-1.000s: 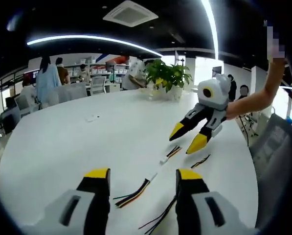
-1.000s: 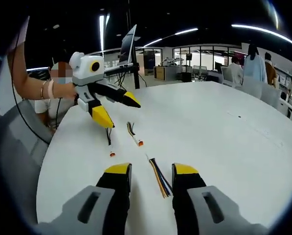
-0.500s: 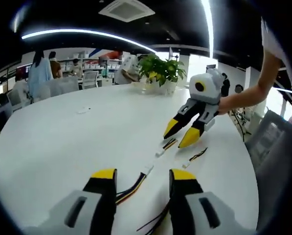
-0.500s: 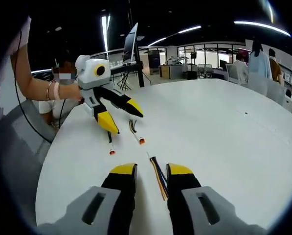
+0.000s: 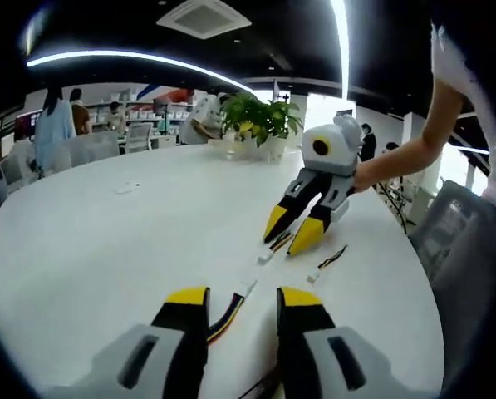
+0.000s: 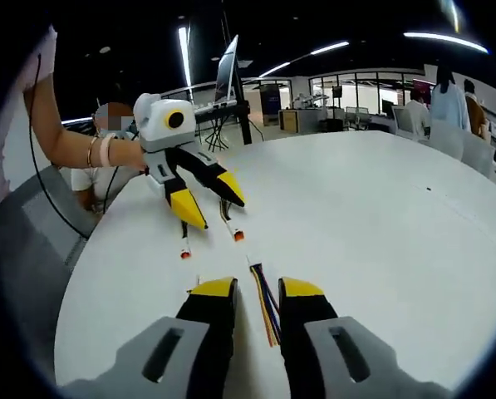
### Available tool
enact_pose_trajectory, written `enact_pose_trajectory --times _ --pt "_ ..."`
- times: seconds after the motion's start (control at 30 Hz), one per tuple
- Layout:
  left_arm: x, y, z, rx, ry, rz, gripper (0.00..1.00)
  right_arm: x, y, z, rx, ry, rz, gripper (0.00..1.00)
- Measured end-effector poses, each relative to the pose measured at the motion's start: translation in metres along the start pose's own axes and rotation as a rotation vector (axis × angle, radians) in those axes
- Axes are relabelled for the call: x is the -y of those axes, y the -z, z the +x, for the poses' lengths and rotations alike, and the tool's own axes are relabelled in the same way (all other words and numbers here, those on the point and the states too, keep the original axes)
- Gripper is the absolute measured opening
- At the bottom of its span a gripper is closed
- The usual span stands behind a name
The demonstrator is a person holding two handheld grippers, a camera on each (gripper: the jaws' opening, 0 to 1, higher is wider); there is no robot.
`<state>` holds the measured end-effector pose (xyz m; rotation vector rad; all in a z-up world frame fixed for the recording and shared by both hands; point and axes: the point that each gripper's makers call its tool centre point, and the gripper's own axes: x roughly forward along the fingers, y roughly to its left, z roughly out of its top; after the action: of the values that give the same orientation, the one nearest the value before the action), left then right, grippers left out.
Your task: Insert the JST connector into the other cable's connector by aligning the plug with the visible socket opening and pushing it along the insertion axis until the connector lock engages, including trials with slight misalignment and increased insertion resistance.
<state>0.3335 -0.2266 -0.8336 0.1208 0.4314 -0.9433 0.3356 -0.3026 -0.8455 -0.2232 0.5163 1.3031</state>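
Short cables lie on the round white table (image 5: 106, 241). In the left gripper view my left gripper (image 5: 243, 298) is open and low over a cable with a white connector (image 5: 246, 288), whose wires run back under the jaws. Beyond it my right gripper (image 5: 291, 231) hangs open over a second cable (image 5: 268, 253). In the right gripper view my right gripper (image 6: 257, 289) is open with multicoloured wires (image 6: 264, 301) on the table between its jaws. Further off, the left gripper (image 6: 210, 204) stands open above a cable with an orange-tipped connector (image 6: 238, 236).
A third cable (image 5: 324, 268) lies near the table edge and appears again as a thin cable (image 6: 184, 248). A potted plant (image 5: 260, 123) stands at the table's far side. A monitor on a stand (image 6: 228, 71) rises behind. Several people and chairs are farther back.
Both grippers' jaws have narrowed over the last second. Both hands have moved closer together and lower over the cables.
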Motion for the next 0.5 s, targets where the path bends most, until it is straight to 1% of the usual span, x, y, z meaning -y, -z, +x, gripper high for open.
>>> enact_pose_trajectory --times 0.17,0.27,0.37,0.5 --pt "-0.0017 0.0041 0.0011 -0.007 0.004 0.011 0.24 -0.0012 0.0000 0.0016 0.000 -0.012 -0.020 0.16" --pt "-0.0013 0.0037 0.0020 -0.001 0.011 0.025 0.22 0.0009 0.0000 0.0035 0.000 -0.014 -0.042 0.15" --pt "-0.0008 0.0040 0.0038 0.003 0.020 0.034 0.21 -0.0017 -0.0002 0.0058 -0.001 -0.029 -0.052 0.14" --pt "-0.0009 0.0045 0.0048 0.004 0.023 0.035 0.20 -0.0012 0.0002 0.0085 0.003 -0.035 -0.086 0.11"
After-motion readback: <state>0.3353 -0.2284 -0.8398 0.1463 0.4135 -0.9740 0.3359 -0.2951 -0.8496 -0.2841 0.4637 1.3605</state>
